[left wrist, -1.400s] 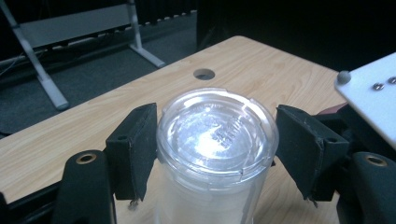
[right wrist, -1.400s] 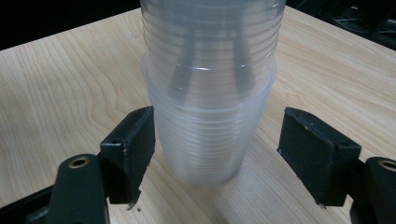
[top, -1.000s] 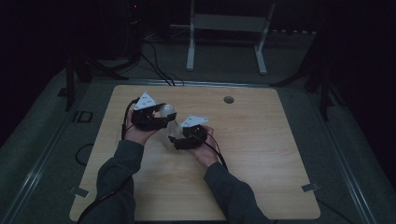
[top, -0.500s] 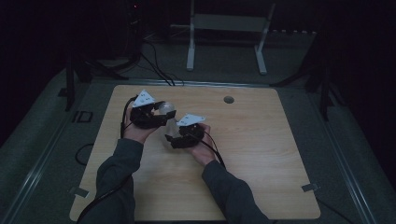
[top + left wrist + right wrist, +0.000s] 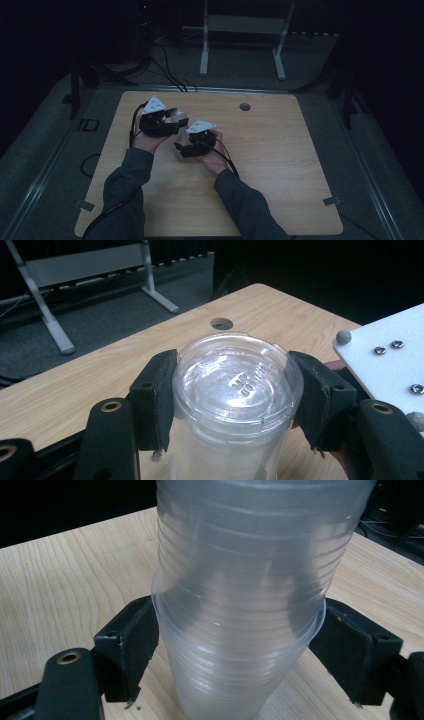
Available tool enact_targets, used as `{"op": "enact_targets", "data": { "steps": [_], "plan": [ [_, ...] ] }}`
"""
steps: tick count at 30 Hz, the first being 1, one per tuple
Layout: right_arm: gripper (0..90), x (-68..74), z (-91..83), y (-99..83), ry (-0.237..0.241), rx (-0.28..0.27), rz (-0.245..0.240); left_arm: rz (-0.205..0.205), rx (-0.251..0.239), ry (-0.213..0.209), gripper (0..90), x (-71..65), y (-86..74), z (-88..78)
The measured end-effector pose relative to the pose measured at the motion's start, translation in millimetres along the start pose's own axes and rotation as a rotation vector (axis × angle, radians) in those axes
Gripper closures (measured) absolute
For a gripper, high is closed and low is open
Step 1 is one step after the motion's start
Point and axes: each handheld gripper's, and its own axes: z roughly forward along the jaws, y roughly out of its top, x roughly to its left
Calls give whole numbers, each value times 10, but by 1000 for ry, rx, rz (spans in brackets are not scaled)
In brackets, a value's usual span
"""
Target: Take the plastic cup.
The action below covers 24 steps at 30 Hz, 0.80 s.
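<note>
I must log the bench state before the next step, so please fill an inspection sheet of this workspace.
Surface: light wooden table with a round hole near its far edge.
Job's things: one stack of clear plastic cups, held above the table between both grippers.
Clutter: nothing seen.
Grippers: left gripper shut on the stack's closed base end. Right gripper has just been opening, with a cup rim between its jaws; whether the pads press is unclear.
Cables: black cable trails from the right gripper along the forearm; more black cables lie on the floor.
Surroundings: dark room, grey floor, white metal stand behind the table.
</note>
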Motion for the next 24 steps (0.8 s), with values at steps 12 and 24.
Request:
{"op": "enact_targets", "data": {
  "steps": [12,24],
  "plan": [
    [214,-3,-1,-8,9,-1,4,-6,-5,-7,399,12,13,-10],
    [216,-1,19,-39,9,16,2,-7,-24,-12,405,22,82,-61]
  ]
}}
